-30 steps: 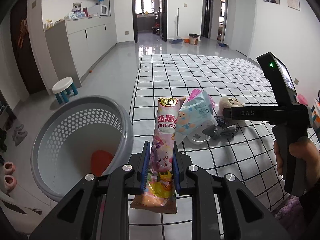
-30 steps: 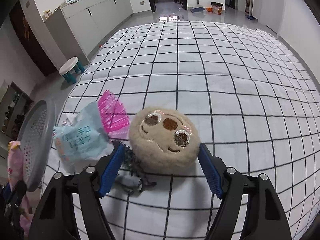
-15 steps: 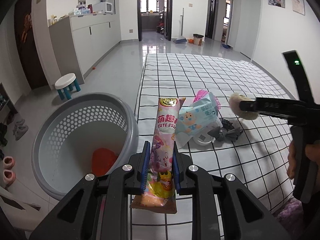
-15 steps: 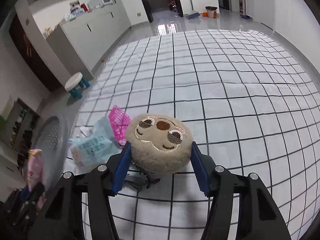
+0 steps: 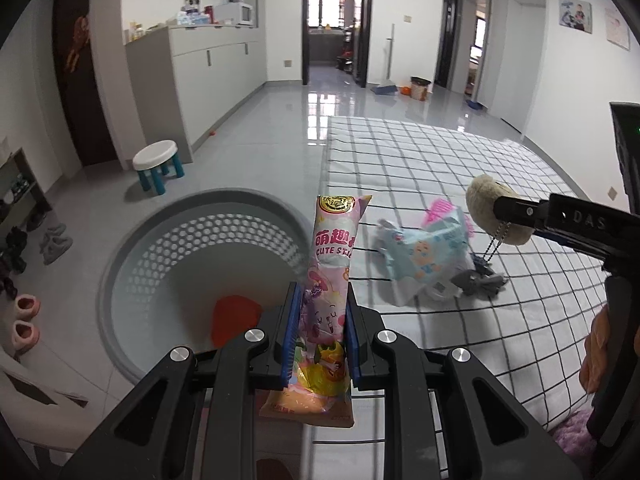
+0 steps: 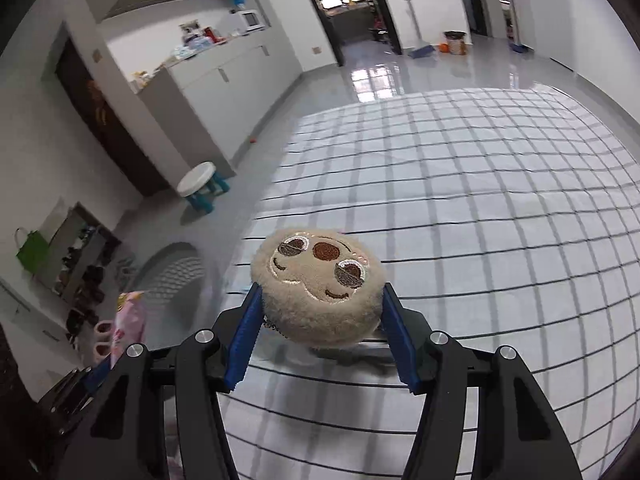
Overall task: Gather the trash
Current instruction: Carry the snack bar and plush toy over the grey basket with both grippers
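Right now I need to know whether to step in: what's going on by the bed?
A person is clearing litter off the checked bed with two handheld grippers. The left gripper is shut on a pink snack packet, held near the grey basket on the floor. The right gripper is clamped on a round plush toy, lifted clear of the bed. A blue wipes pack lies on the bed.

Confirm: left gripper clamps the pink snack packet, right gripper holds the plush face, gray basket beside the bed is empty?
Not empty. The left wrist view shows an orange item lying in the gray basket. The rest stands: left gripper clamps the pink snack packet, right gripper holds the plush face.
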The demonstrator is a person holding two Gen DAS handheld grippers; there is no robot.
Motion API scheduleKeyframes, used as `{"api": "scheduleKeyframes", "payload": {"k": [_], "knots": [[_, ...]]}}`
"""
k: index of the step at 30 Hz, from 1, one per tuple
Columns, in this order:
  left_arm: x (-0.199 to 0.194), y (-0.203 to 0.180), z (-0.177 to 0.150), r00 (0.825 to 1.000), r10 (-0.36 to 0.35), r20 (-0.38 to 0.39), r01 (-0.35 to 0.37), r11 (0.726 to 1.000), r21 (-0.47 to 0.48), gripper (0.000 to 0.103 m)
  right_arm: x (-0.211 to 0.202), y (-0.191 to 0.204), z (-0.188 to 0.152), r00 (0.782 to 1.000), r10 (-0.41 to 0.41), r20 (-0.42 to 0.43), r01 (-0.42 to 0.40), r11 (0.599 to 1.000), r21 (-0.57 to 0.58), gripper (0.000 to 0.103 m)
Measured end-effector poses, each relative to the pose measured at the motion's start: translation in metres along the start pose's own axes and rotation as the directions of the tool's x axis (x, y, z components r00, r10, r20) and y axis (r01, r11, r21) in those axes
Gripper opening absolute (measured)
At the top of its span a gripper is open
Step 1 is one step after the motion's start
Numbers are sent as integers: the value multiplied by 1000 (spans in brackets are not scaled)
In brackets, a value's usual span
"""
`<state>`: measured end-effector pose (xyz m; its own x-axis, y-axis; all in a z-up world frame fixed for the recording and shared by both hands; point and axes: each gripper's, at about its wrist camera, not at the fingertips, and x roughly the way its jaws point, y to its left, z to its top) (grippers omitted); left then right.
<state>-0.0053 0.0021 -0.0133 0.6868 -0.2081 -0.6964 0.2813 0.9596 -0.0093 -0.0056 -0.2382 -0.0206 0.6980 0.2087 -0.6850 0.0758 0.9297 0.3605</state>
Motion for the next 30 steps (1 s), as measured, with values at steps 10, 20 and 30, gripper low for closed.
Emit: {"api": "scheduleKeyframes", "payload": {"k": [10, 20, 30], "knots": [[-8, 55, 8, 995, 95, -9, -95, 993, -65, 20, 27, 66, 1, 994, 102, -48, -106, 991, -81, 56], [-7, 112, 19, 981, 195, 2, -193, 972, -135, 20, 61, 125, 7, 986, 138, -98, -150, 979, -139, 56], [11, 137, 20, 973, 228, -45, -232, 957, -177, 20, 92, 161, 12, 982, 135, -132, -159, 969, -187, 56]]}}
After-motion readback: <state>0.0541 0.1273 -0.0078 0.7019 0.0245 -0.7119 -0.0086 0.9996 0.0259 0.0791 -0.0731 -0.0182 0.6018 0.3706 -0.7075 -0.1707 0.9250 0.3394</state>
